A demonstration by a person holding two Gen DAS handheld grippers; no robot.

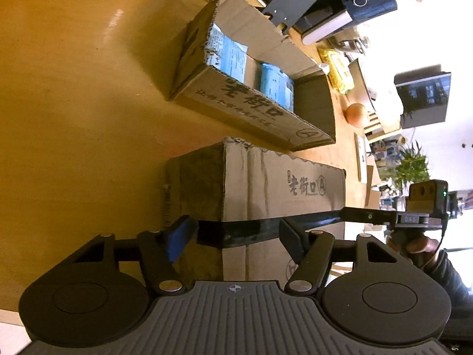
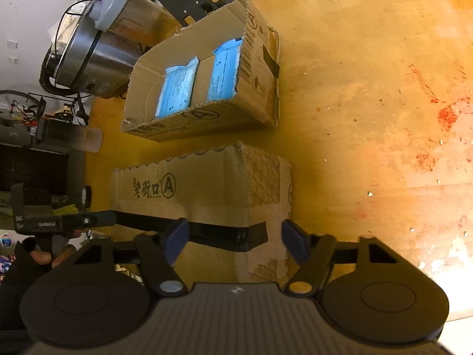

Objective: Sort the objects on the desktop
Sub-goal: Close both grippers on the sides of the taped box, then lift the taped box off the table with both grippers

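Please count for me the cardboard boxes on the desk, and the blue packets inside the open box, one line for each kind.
Closed boxes: 1, the near box
Open boxes: 1, the far box
Blue packets: 2, the left packet and the right packet, both in the open box
Total: 4

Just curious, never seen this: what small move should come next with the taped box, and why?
Probably lower the left tool and right tool onto the taped box: each hovers at one end, jaws apart, not visibly gripping.
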